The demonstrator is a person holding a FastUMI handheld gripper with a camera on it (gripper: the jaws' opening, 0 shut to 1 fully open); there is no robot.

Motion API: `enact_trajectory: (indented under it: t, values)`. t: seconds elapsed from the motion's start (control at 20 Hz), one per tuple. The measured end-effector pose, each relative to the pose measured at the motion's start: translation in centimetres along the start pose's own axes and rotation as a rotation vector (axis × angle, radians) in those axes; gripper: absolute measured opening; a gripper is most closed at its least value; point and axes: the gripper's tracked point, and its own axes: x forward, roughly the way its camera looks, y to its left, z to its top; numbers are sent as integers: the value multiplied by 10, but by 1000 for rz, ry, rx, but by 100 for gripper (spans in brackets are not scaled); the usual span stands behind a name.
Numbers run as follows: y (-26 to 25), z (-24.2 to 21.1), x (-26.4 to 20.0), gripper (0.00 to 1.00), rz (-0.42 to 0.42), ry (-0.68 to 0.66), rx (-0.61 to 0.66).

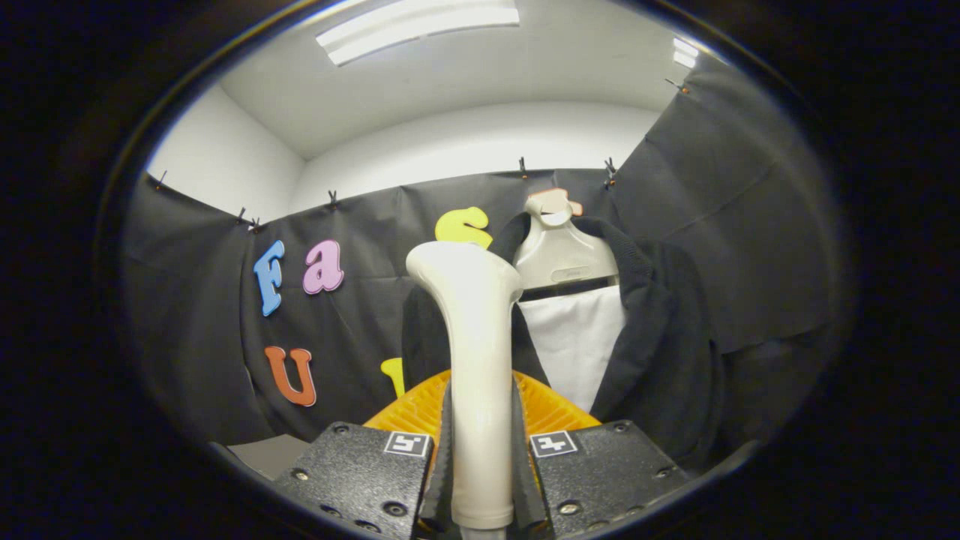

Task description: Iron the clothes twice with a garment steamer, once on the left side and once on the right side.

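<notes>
Garment steamer handle pinched between the jaws; dark jacket hangs beyond, hanger's label seemingly unreadable

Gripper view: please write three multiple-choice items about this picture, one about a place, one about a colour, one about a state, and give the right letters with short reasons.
1. Where is the steamer handle?
A. between the fingers of the gripper
B. lying on the floor
C. hooked on the hanger

2. What colour is the jacket on the hanger?
A. red
B. black
C. yellow

3. What is the state of the gripper?
A. wide open with nothing in it
B. shut on the hanger
C. shut on the steamer handle

Answers:
1 A: the pale handle stands upright between the two fingers.
2 B: the dark jacket hangs open over a white panel, just beyond the handle.
3 C: both fingers press on the handle's sides.
</notes>
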Motion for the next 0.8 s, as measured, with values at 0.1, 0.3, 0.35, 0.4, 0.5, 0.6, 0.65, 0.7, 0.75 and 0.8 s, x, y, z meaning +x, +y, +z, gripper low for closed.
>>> enact_trajectory:
  t: [0.1, 0.3, 0.35, 0.4, 0.5, 0.6, 0.65, 0.7, 0.75, 0.8]
  values:
    - [-1, 4, 9, 35, -6, -18, -19]
    - [3, 19, 25, 36, -33, -50, 18]
    - [-1, 24, 33, 35, -63, -76, -11]
    - [-6, 29, 38, 35, -95, -92, -33]
    - [-4, 25, 42, 35, -110, -83, -47]
    - [-2, 17, 47, 36, -119, -59, -69]
    - [0, 12, 49, 36, -126, -51, -86]
    - [1, 8, 51, 36, -132, -49, -105]
    - [1, 9, 52, 36, -139, -61, -122]
    - [2, 10, 51, 36, -145, -67, -140]
